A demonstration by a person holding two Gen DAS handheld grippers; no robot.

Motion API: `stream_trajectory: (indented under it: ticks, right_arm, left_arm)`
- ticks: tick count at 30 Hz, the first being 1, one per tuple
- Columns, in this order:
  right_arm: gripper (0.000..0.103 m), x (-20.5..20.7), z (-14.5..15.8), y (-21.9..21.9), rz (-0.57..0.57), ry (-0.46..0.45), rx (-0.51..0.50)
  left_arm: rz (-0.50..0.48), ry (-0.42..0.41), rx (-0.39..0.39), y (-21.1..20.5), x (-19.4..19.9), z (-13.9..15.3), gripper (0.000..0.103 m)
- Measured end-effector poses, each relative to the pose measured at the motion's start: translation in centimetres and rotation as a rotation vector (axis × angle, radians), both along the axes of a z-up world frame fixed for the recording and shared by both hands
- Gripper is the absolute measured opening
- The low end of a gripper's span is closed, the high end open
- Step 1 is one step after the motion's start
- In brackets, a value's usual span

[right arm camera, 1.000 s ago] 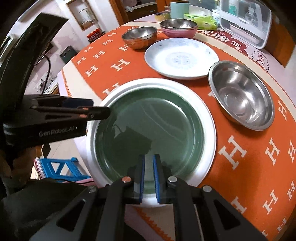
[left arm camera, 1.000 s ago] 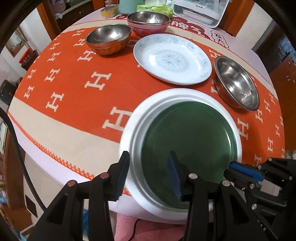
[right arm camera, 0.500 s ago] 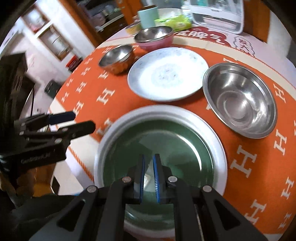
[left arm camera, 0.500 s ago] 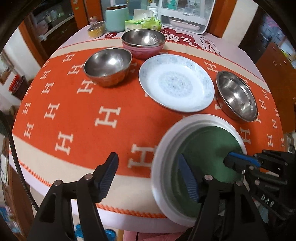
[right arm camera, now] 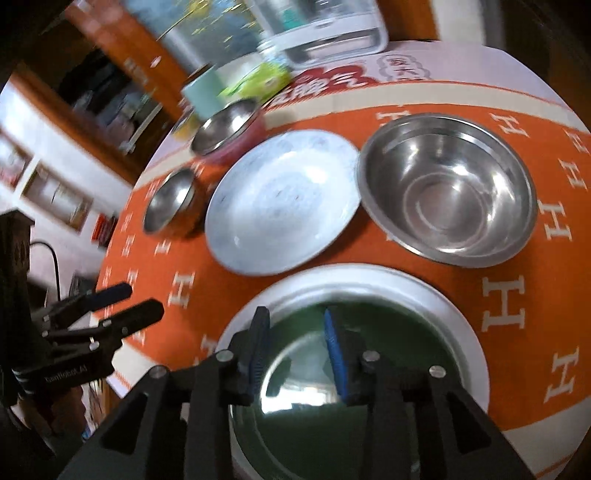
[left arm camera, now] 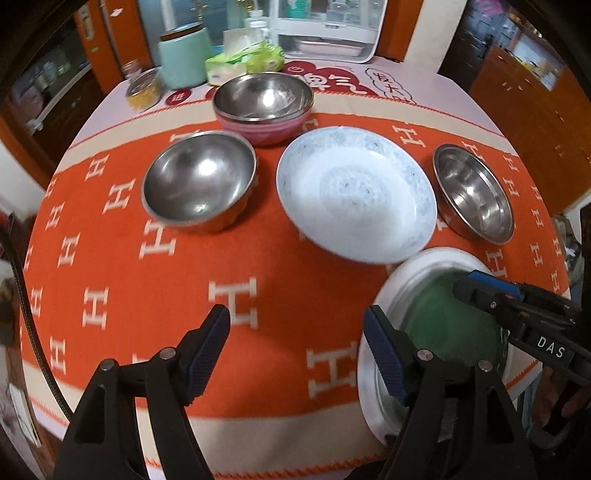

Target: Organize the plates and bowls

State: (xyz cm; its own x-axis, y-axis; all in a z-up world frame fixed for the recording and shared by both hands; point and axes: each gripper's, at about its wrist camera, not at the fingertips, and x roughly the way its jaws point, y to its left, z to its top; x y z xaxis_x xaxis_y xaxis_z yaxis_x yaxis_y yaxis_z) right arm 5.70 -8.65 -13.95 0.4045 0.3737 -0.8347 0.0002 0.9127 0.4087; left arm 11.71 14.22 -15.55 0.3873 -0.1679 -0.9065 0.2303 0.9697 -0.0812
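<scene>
From the left wrist, the left gripper (left arm camera: 297, 347) hangs wide open and empty over the orange cloth (left arm camera: 110, 288), with the green plate (left arm camera: 436, 321) just right of it and the white plate (left arm camera: 356, 192) beyond; stacking well probably means keeping the green plate level. From the right wrist, the right gripper (right arm camera: 295, 354) stands partly open above the green plate (right arm camera: 369, 387), gripping nothing, the steel bowl (right arm camera: 447, 188) beyond.

An orange cloth (left arm camera: 110, 295) patterned with white H letters covers the round table. Beyond its far edge stand a mint-green canister (left arm camera: 183, 57), a small yellow tin (left arm camera: 144, 94) left of the canister, and what looks like a green tissue pack (left arm camera: 245, 61) to its right. Behind the pack sits a white lidded container (left arm camera: 327, 33).
</scene>
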Motion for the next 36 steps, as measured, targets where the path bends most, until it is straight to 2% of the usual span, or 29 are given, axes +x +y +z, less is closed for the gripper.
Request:
stream_trajectory:
  ticks: [5, 14, 27, 36]
  right_arm:
    - [0.036, 0.8, -0.3, -0.2, -0.143, -0.021, 0.028]
    - [0.037, 2.7, -2.2, -0.5, -0.296, -0.01, 0.093]
    - [0.037, 4.9, -5.0, -0.8, -0.384, -0.016, 0.1]
    - [0.037, 5.5, -5.5, -0.5, -0.404, -0.076, 0.094]
  left_arm:
    - [-0.028, 0.012, -0.07, 0.2, 2.7, -0.5, 0.075]
    - [-0.032, 0.027, -0.116, -0.1, 5.4, -2.7, 0.077]
    - [-0.037, 0.001, -0.116, -1.1, 7.6, -5.3, 0.077]
    - [-0.055, -0.002, -0.113, -1.7, 8.6, -6.7, 0.077]
